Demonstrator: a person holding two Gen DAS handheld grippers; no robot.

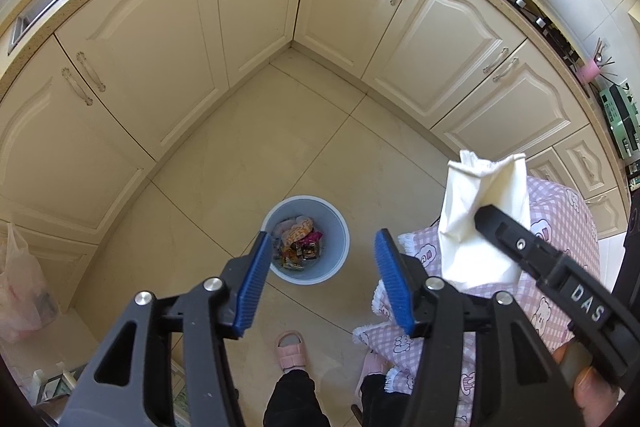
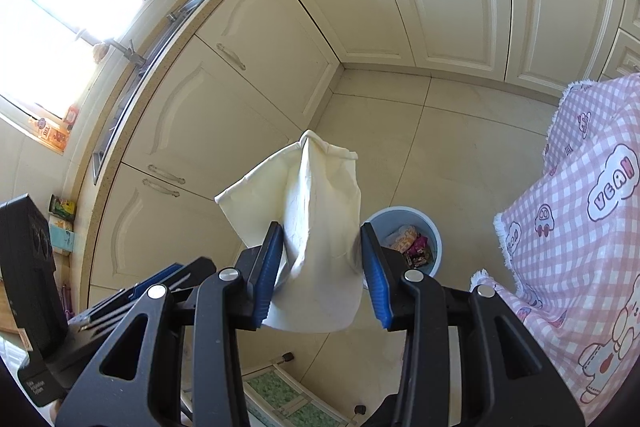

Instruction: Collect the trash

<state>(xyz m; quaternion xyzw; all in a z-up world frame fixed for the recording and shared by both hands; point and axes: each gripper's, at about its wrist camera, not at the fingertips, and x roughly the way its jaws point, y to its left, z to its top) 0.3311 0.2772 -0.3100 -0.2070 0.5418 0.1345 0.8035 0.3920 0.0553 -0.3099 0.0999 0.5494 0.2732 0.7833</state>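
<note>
Left wrist view, hidden: the bin (image 1: 306, 239) on the floor is partly behind the left tongs (image 1: 318, 281); its wrappers are too small to read.
Left wrist view, pose: left tongs point steeply down above the bin, jaws apart, nothing between them.
Left wrist view, writing: "DAS" on the right tongs' black finger (image 1: 540, 259), which overlaps the white paper (image 1: 480, 211).
Right wrist view, hidden: the paper's lower part runs behind the blue pads.
Right wrist view, pose: right tongs (image 2: 322, 275) tilt downward, clamped on the white paper (image 2: 316, 223), left of the bin (image 2: 404, 239).
Right wrist view, writing: "VEAN" on the pink checked cloth (image 2: 580, 227).
</note>
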